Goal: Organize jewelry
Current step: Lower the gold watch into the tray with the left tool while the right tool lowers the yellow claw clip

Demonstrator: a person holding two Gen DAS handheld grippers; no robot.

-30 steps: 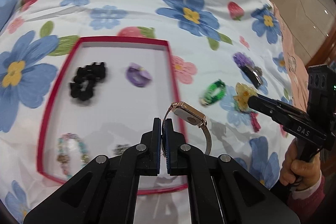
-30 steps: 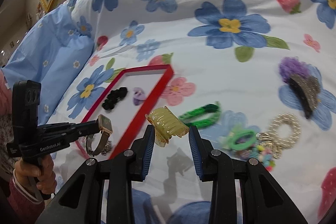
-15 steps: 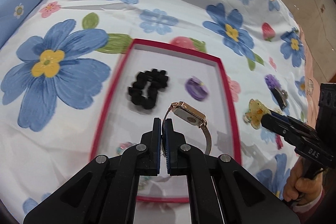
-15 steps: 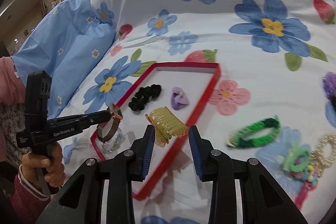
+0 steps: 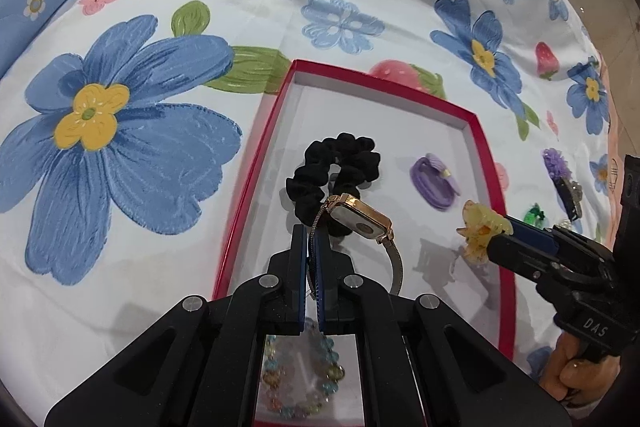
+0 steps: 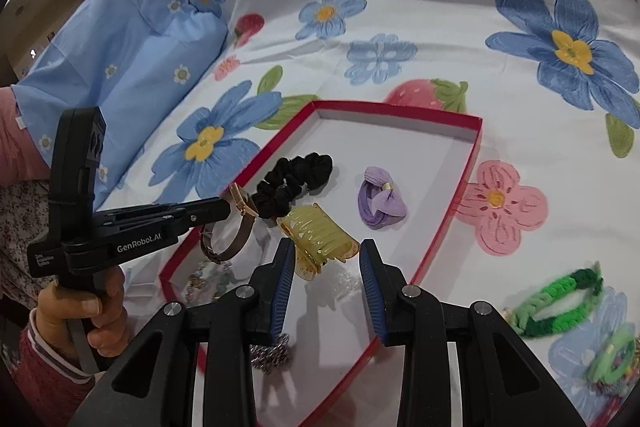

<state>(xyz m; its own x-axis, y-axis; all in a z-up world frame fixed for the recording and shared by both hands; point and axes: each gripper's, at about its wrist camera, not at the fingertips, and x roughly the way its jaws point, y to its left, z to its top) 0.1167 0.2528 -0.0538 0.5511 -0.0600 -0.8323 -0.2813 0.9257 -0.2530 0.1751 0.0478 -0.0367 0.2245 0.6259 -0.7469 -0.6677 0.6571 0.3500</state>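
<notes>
The left tongs (image 5: 311,227) are pressed together on the mesh strap of a gold watch (image 5: 360,219), which hangs above the red tray (image 5: 486,163) with its face tilted up, just over the near edge of a black scrunchie (image 5: 336,167) lying in the tray. The right tongs (image 6: 326,259) pinch a yellow hair claw (image 6: 320,233) between their blue pads, holding it over the tray's near half; from the left wrist view the claw (image 5: 480,227) sits at the tip of those tongs near the tray's right rim. Inside the tray, a purple bow tie (image 6: 380,203) lies to the right of the scrunchie (image 6: 296,179), apart from it, and a bead bracelet (image 5: 300,379) rests at the near end, partly hidden behind the left tongs. A small silver chain piece (image 6: 272,353) shows in the tray behind the right tongs. The tray rests on a bed sheet (image 6: 400,27) printed with blue flowers and strawberries. Outside the tray, to its right on the sheet, lie a green braided band (image 6: 560,301) and, nearer, a blurred green ring (image 6: 612,359). A purple clip (image 5: 560,171) lies farther right. A hand (image 6: 76,319) grips the left tool's handle.
</notes>
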